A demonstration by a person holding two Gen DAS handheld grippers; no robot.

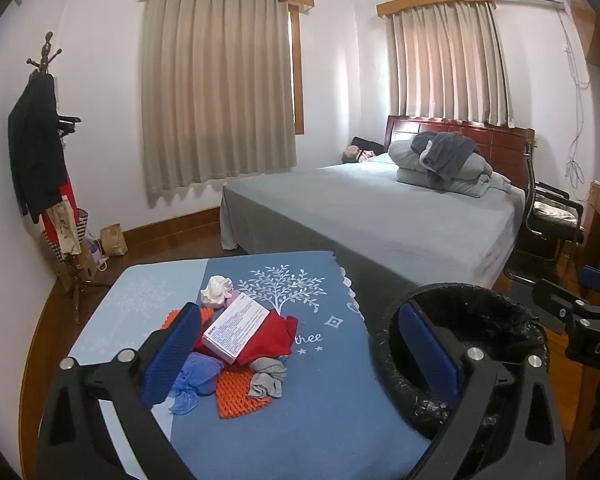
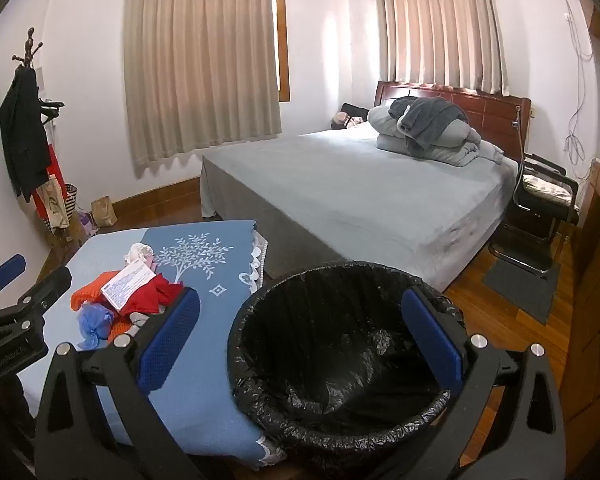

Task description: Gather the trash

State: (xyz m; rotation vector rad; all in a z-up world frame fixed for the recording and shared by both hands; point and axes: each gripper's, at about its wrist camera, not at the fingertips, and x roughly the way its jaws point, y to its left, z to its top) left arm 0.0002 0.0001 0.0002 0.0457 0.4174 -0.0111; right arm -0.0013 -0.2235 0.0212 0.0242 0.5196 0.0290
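**Nothing picked up yet — both tools poised over the desk**

On the blue-clothed desk (image 1: 320, 360) the trash pile (image 1: 236, 340) lies untouched: white box on red cloth, blue and grey wads, orange mesh, a white crumple behind. The left tool (image 1: 300, 356) hangs spread wide and empty, its left pad just before the pile. To the right stands the black-lined bin (image 2: 340, 360), seemingly empty, with the right tool (image 2: 300, 340) over it — wide apart too, holding nothing. Next, probably, a descent and a pinch on one piece.
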